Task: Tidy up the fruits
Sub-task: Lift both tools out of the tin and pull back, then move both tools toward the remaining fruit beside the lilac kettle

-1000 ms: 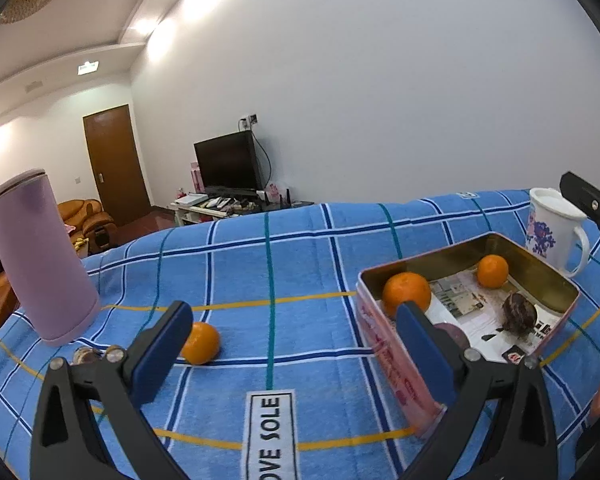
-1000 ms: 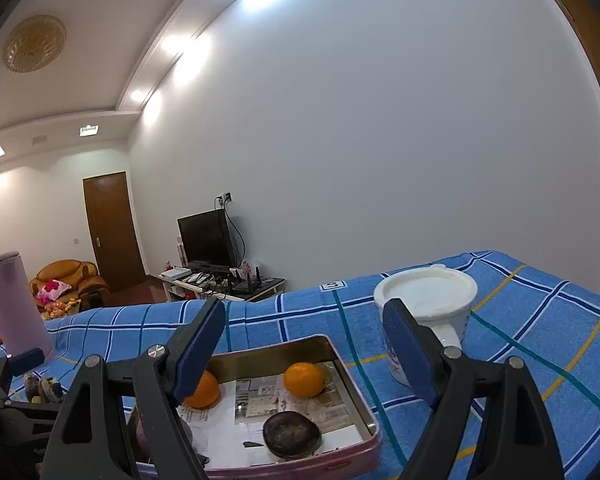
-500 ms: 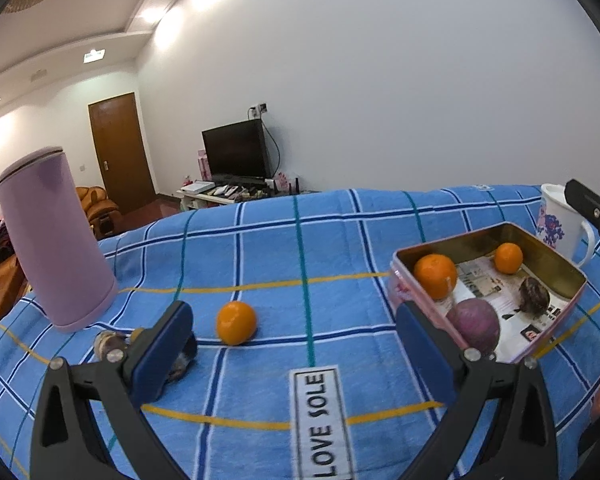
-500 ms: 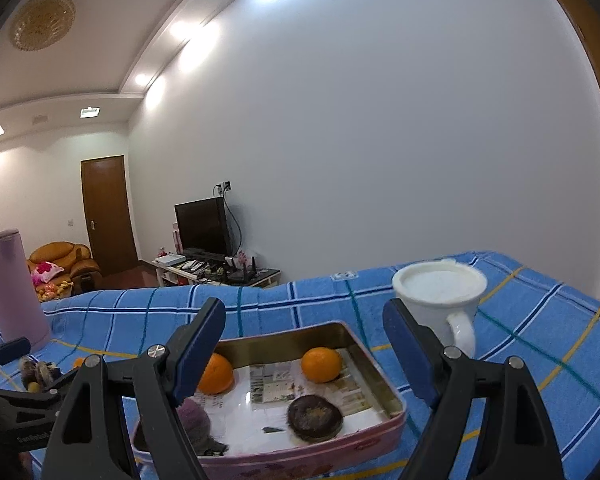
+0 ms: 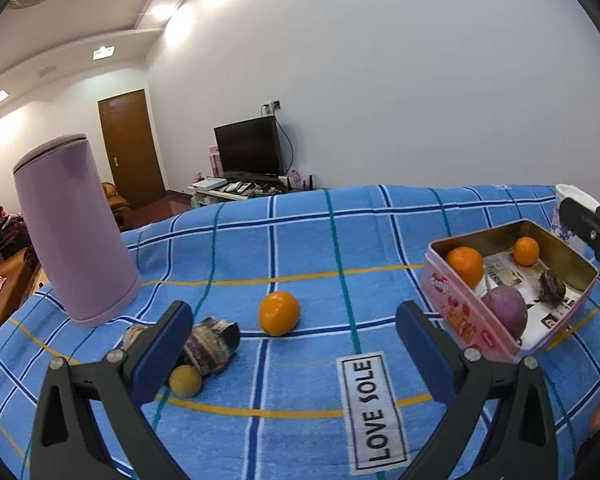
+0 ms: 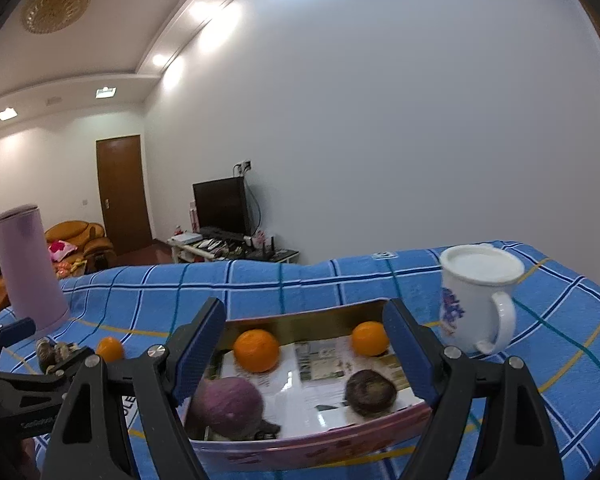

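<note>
Fruits lie in two groups on the blue checked cloth (image 5: 300,248). Loose ones sit on the left: an orange (image 5: 279,313) out in the open, a small yellow fruit (image 5: 185,380), and a dark wrinkled fruit (image 5: 210,342) just beside it, near the foot of the purple canister (image 5: 74,232). The tin (image 6: 312,446) on the right already holds two oranges (image 6: 257,350), a purple fruit (image 6: 228,406) and a dark round one (image 6: 371,392), all resting on printed paper.

We judge the loose orange light, firm and round, with a slightly slick peel; it will roll if nudged off-centre. Best hold: pads across its widest part, squeezing only lightly. The wrinkled fruit looks softer and irregular and may crush. The yellow one is small and partly hidden behind a finger, so it is harder to reach.

Left gripper (image 5: 294,354): jaws wide apart, nothing between them, angled gently down toward the cloth, the orange just beyond and between the tips.

Right gripper (image 6: 304,354): jaws wide apart, holding nothing, pointing nearly level over the near edge of the tin. A white mug (image 6: 478,300) stands right of the tin, close to the right finger; a sweep that way could knock it.
</note>
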`<move>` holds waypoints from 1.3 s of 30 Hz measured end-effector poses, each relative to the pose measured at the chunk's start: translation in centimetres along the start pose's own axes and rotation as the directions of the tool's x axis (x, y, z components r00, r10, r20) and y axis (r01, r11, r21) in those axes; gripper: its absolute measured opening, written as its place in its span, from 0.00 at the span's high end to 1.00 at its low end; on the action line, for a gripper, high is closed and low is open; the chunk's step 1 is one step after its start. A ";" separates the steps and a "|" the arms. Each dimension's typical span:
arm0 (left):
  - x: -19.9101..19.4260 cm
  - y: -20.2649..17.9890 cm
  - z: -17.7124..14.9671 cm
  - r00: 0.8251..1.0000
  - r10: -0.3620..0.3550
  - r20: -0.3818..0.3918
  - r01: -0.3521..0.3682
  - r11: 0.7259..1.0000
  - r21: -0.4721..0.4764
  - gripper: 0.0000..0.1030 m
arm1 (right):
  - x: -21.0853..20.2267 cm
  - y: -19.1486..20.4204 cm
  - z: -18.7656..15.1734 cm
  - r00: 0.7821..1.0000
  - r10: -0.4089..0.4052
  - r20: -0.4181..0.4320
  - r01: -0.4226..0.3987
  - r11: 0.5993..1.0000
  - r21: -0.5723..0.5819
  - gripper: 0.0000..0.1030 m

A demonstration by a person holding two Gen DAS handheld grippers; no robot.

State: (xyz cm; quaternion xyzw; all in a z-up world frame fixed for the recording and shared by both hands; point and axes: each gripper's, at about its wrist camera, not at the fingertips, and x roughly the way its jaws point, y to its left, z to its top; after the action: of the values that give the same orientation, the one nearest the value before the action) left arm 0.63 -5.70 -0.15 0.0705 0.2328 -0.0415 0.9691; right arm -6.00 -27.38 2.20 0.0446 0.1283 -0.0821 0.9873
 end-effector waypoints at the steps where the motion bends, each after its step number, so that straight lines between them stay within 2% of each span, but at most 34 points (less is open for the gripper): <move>1: 0.0 0.2 0.0 1.000 0.003 -0.002 -0.003 1.000 -0.001 0.00 | 0.1 0.3 -0.1 1.000 0.004 -0.004 -0.004 1.000 -0.002 0.20; 14: 0.2 2.9 -0.5 0.999 0.030 -0.020 -0.031 0.999 -0.021 0.00 | 0.6 4.1 -0.4 0.997 0.060 -0.047 -0.060 0.998 0.010 0.20; 27: 1.2 7.6 -0.9 0.994 0.072 -0.079 -0.077 0.995 -0.064 0.00 | 2.0 10.2 -1.1 0.985 0.147 -0.087 -0.149 0.989 -0.012 0.20; 34: 2.5 12.3 -1.2 0.982 0.136 -0.131 -0.149 0.984 -0.101 0.00 | 2.9 13.2 -1.5 0.972 0.198 -0.125 -0.201 0.980 -0.011 0.20; 39: 3.5 16.2 -1.1 0.965 0.194 -0.177 -0.218 0.968 -0.122 0.00 | 4.0 15.9 -2.0 0.953 0.217 -0.212 -0.230 0.973 -0.039 0.20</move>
State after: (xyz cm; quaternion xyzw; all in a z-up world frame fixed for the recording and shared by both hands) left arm 5.03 10.30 -0.84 0.0290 0.3054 0.0821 0.9482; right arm 0.11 -12.15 0.25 0.0358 0.2266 0.0391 0.9725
